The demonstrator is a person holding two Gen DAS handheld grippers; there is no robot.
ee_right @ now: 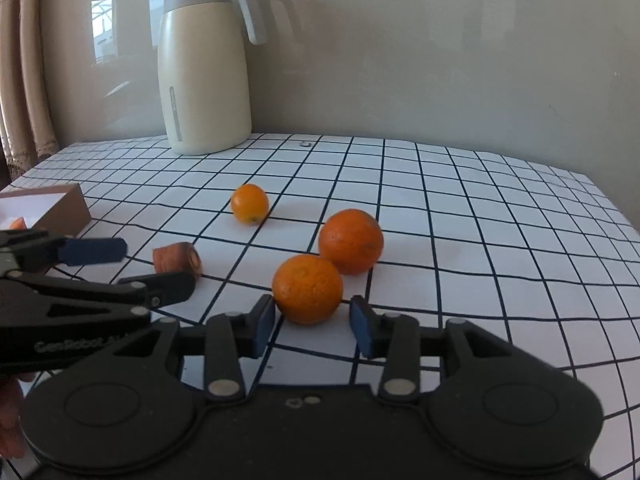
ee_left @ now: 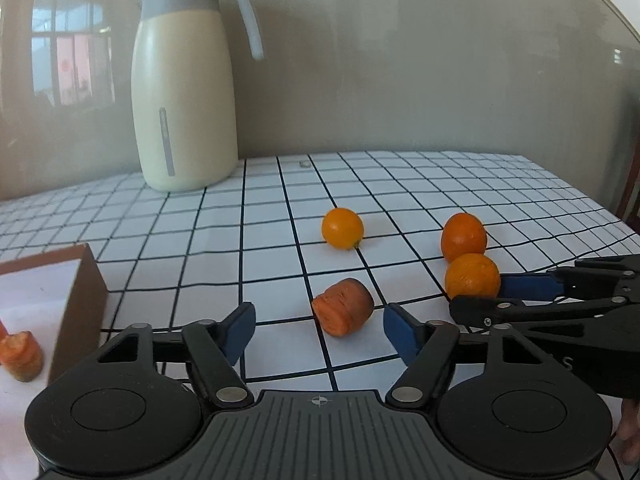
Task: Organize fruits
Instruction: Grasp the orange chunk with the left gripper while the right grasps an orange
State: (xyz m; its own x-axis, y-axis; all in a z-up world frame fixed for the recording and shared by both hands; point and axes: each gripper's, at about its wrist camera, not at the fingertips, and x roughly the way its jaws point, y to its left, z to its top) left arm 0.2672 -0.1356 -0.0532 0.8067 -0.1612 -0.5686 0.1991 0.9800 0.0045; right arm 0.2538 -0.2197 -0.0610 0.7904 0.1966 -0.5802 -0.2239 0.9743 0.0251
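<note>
Left hand-held gripper (ee_left: 319,330) spread around carrot chunk (ee_left: 343,306) (untouched), right hand-held gripper (ee_right: 313,326) flanking near orange (ee_right: 307,289), contact unclear

A table (ee_right: 480,208) covered in a white cloth with a dark grid carries a tall cream jug (ee_right: 202,68) with a grey lid and handle, standing at the back by the wall. In front of the jug lies a small yellow-orange fruit (ee_right: 250,203), and further forward and to its right two oranges (ee_right: 351,240) (ee_right: 307,289) sit just beside each other. A carrot chunk (ee_right: 178,263) lies on its side forward of the jug, and a brown-walled box (ee_right: 66,210) rests forward and to the jug's left.
</note>
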